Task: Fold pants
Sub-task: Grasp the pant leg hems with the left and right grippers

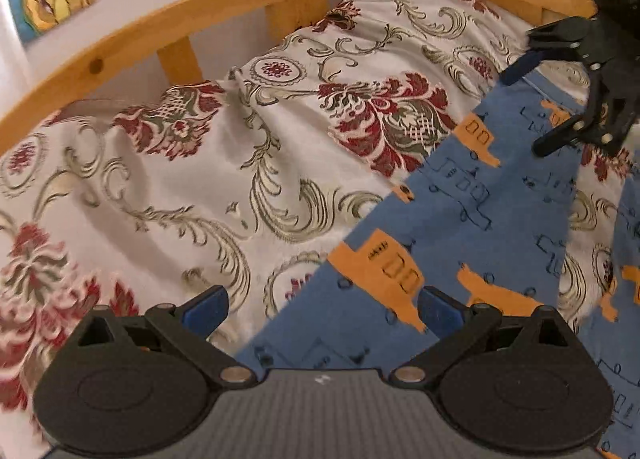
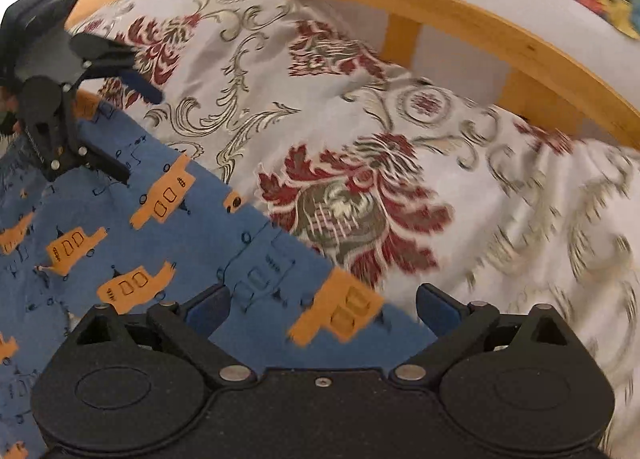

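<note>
Your pants (image 1: pixel 460 219) are blue fabric printed with orange truck shapes and thin dark outline drawings. You have them spread flat on the bed, over its floral cover. Their straight outer edge runs diagonally across both wrist views. In the left wrist view a strip of cover shows between two blue parts. No folded layer can be made out.
</note>
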The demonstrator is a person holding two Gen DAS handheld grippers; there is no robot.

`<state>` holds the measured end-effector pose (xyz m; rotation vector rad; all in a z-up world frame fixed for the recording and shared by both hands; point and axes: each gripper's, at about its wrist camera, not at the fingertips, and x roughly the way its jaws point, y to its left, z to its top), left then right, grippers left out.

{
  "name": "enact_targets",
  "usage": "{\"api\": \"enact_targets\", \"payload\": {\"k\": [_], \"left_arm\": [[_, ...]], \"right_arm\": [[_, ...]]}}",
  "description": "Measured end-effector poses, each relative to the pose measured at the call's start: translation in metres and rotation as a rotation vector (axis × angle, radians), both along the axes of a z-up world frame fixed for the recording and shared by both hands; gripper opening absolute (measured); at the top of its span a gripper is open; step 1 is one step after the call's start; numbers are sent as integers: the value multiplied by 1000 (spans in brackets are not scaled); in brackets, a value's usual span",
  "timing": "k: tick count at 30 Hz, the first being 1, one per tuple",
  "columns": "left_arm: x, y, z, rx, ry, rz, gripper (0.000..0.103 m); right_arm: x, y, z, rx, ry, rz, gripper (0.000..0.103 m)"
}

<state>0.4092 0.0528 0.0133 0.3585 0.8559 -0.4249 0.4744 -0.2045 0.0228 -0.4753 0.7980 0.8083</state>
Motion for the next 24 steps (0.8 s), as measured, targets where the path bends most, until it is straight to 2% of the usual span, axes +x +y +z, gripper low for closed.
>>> {"api": "enact_targets", "payload": {"k": [3, 7, 9, 11, 15, 17, 18, 20, 22, 23, 24], "left_arm": [[14, 4, -3, -37, 14, -15, 100], [31, 5, -14, -72, 67, -45, 81], [36, 6, -18, -100, 101, -59, 66], [38, 5, -22, -107, 140, -83, 55], [36, 2, -26, -40, 162, -162, 54], [39, 6, -27, -31, 184, -163, 55], [41, 8, -27, -36, 193, -158, 56], [49, 13, -30, -45, 220, -122, 56], [52, 13, -32, -50, 236, -100, 51], [51, 13, -32, -44, 233, -97, 45], [49, 11, -32, -33, 222, -100, 34]], "right_arm": [[14, 16, -6, -33, 16, 43, 87], [24, 25, -15, -85, 42, 74, 70], [27, 24, -18, -115, 45, 75, 65], [30, 19, -20, -141, 49, 71, 64], [38, 9, -26, -167, 68, 49, 64], [40, 8, -29, -168, 72, 46, 62], [39, 9, -30, -171, 68, 43, 59], [38, 10, -31, -180, 64, 42, 44], [36, 11, -31, -190, 63, 47, 26], [33, 11, -31, -197, 59, 53, 21], [31, 11, -31, -206, 56, 56, 13]]}}
